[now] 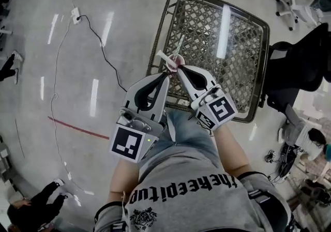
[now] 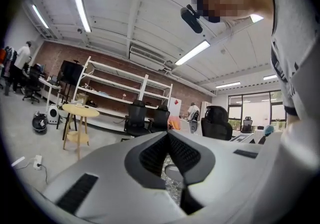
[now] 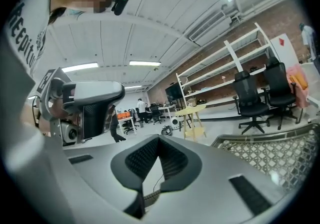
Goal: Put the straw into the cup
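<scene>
cup [image 1: 176, 61] — small, pale pink, mouth facing up, upper centre of the head view | 1 straw [image 1: 179, 45] — thin, pale, tilted, top end toward the upper right, lower end at the cup's mouth; too small to tell whether it sits inside

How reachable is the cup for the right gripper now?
Probably yes: the cup looks to sit on the mesh table just ahead of the right gripper, with nothing between them. Its jaws are together, so they'd need to open first.

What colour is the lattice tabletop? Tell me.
Lattice tabletop: dark grey-brown, best in head view.
</scene>
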`<state>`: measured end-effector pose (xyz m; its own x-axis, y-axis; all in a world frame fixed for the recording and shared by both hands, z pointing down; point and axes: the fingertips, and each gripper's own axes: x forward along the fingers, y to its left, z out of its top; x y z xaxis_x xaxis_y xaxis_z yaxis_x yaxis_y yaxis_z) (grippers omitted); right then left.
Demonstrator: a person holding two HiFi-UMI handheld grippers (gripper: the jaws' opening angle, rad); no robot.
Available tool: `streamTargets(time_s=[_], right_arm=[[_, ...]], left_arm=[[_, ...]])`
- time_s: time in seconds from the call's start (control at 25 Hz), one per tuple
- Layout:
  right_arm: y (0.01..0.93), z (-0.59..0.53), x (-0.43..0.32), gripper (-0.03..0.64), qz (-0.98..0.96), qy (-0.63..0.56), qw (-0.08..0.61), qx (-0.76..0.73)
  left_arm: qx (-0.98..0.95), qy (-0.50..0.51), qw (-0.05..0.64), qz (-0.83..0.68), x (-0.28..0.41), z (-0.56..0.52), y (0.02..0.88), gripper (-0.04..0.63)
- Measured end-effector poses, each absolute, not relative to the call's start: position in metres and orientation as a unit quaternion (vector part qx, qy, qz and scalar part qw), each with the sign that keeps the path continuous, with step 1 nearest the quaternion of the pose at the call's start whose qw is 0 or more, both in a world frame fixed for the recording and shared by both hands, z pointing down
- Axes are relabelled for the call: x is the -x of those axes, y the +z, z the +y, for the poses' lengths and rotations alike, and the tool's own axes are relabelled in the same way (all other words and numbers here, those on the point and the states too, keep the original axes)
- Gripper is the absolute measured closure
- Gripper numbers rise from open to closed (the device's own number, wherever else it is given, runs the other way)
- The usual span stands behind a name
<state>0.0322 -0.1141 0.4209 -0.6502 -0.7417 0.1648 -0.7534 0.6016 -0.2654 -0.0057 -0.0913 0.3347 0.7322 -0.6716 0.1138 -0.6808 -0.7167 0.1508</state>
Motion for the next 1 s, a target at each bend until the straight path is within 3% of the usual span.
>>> streamTargets(time_s=[0.28, 1.0], right_arm=[[0.386, -0.097, -0.028, 0.611, -0.883, 0.136, 0.004, -0.449], [0.331, -0.052, -0.026, 0.611, -0.838, 0.096, -0.022, -0.537]], left_arm=[[-0.94, -0.012, 0.086, -0.331, 0.011, -0.088, 0.313, 0.574], [-0.976, 0.002, 0.085, -0.201, 0.002, -0.061, 0.317, 0.574]])
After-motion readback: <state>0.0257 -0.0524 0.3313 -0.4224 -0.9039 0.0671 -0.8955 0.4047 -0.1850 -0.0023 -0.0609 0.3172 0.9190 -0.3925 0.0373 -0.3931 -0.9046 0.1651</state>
